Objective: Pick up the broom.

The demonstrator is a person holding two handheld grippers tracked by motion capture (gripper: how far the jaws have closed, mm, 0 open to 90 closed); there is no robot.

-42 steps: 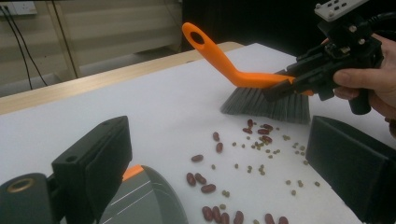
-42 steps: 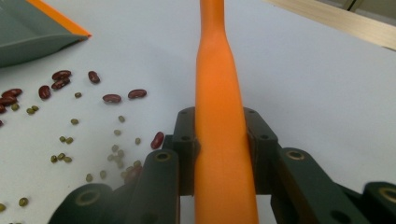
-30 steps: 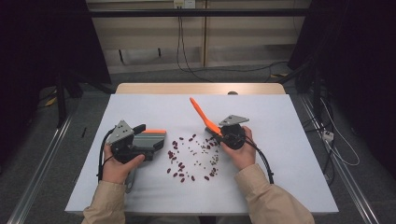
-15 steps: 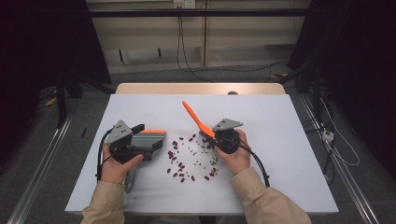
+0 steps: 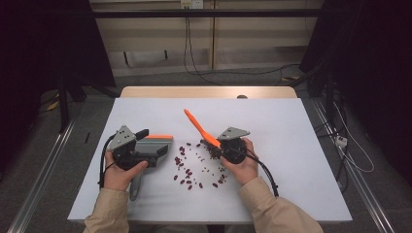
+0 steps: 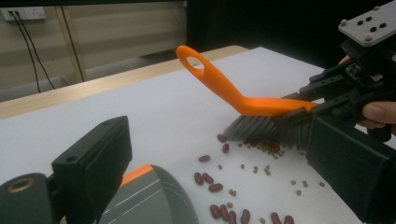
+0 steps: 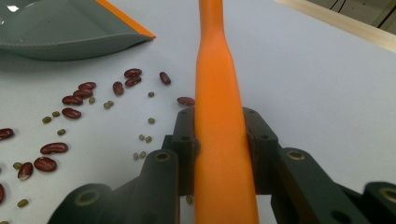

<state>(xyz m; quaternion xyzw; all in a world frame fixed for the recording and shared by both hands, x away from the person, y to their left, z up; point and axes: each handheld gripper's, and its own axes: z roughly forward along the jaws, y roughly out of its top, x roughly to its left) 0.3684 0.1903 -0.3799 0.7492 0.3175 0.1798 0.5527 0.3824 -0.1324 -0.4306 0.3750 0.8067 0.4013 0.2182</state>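
A white bench [image 5: 301,145] stands before dark curtains. From above, my left gripper [image 5: 127,148] pinches the grey dustpan [image 5: 154,145], mouth lying flat toward the scattered beans [image 5: 192,170], ready to catch them. In the left gripper view, the brush [image 6: 243,100] rests its bristles on the beans' far side, so a stroke would drive them panward. In the right gripper view, my jaws clamp the orange handle [image 7: 219,121] tight for control.
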